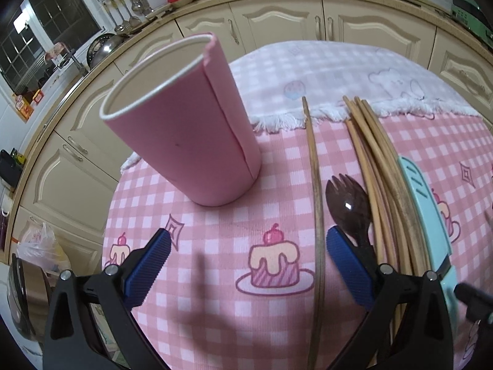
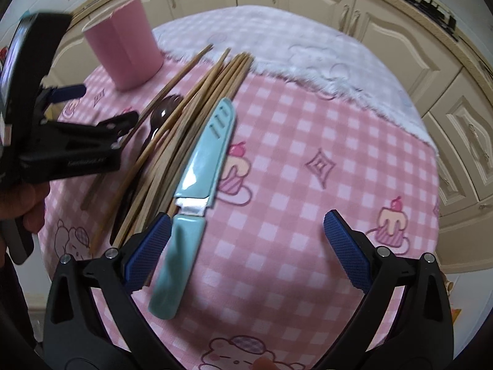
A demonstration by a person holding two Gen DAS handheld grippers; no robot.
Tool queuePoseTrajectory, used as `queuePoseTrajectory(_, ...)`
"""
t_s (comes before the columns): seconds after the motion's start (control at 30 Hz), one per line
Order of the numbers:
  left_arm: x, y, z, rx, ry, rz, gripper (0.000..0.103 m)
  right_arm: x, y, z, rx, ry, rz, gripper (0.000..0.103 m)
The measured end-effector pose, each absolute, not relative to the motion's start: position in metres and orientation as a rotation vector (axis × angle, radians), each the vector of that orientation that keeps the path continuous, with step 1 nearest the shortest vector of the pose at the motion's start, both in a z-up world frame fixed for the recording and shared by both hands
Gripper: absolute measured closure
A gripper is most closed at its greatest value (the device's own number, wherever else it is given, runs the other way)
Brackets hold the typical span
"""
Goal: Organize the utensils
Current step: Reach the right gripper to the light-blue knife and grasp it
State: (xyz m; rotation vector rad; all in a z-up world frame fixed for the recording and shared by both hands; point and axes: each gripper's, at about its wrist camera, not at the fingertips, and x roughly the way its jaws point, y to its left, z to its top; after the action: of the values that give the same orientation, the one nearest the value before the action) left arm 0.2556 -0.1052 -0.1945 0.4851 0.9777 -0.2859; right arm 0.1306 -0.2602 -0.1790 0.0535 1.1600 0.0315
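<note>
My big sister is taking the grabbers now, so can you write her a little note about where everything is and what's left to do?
Left gripper: open, empty, low over the tablecloth, straddling the single chopstick.
Right gripper: open, empty, its left finger beside the blue knife handle.
Pink cup: upright and looks empty.
Spork, the chopstick bundle and the sheathed knife all lie side by side on the cloth.
Done: nothing put away yet.
Left: probably pick up each utensil and stand it in the cup.
</note>
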Motion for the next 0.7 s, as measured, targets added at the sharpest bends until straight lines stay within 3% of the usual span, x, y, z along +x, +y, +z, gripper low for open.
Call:
queuePoseTrajectory(0.27, 0.260, -0.106, -0.197, 0.505, 0.992, -0.297, 0.004, 0.128, -0.262, -0.189, 0.021, 1.211, 0.013, 0.029)
queuePoseTrajectory(0.53, 0.264, -0.113, -0.198, 0.488, 1.024, -0.360, 0.005, 0.141, -0.282, -0.182, 0.113, 1.222, -0.018, 0.029)
queuePoseTrajectory(0.63, 0.267, -0.117, -0.199, 0.471, 1.051, -0.392, 0.013, 0.155, -0.282, -0.180, 0.128, 1.220, -0.030, 0.029)
queuePoseTrajectory(0.7, 0.270, -0.118, -0.201, 0.457, 1.080, -0.415, 0.030, 0.165, -0.279, -0.180, 0.127, 1.224, -0.034, 0.029)
